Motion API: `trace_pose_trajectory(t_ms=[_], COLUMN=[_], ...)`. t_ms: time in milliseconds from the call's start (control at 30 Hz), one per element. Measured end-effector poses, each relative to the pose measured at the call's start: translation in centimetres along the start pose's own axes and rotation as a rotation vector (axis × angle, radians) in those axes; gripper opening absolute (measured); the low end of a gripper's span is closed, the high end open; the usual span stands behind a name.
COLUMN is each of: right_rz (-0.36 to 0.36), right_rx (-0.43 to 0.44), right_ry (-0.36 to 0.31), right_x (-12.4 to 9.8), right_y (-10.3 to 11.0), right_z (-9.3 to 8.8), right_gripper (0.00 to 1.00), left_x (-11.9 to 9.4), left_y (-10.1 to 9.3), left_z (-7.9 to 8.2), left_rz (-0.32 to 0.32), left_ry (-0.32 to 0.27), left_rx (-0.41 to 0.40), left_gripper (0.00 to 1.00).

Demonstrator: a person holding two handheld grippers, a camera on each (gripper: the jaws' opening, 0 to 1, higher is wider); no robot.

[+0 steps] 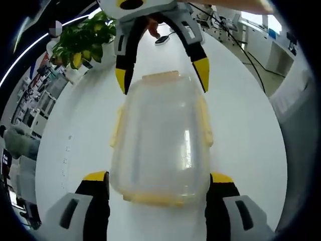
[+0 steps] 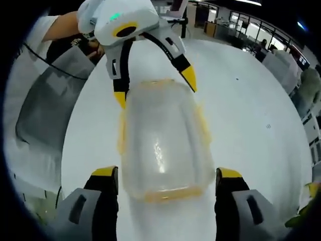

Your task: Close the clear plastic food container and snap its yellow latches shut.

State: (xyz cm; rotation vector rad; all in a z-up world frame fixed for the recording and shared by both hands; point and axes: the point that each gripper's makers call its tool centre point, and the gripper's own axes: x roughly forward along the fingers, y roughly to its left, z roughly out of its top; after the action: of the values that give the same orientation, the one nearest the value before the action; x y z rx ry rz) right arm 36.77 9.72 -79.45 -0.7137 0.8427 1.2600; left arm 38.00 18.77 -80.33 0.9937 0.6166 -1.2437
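Jaws of both grippers spread wide, flanking opposite ends of lidded container (image 1: pixel 160 140) on white table (image 1: pixel 246 125)

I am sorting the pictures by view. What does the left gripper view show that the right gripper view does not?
Left gripper view alone: a green plant with yellow bits at the table's far edge.

Right gripper view alone: a person's white sleeve and grey clothing.

Both: the clear container with yellow latches on the white table, its lid on, between the open left gripper and the open right gripper, which face each other.
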Motion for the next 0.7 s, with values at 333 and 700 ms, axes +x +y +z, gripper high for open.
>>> trace_pose_trajectory(t_ms=[333, 700], right_rz=[-0.005, -0.013], right_rx=[-0.003, 0.013], right_ry=[0.003, 0.008], right_x=[0.07, 0.40], right_y=[-0.18, -0.17], right_z=[-0.02, 0.22], right_gripper=[0.73, 0.73], left_x=[0.13, 0.07], left_y=[-0.10, -0.02], left_z=[-0.39, -0.54], left_rz=[0.013, 0.012], left_ry=[0.019, -0.005], left_rx=[0.043, 0.027], left_gripper=[0.73, 0.73])
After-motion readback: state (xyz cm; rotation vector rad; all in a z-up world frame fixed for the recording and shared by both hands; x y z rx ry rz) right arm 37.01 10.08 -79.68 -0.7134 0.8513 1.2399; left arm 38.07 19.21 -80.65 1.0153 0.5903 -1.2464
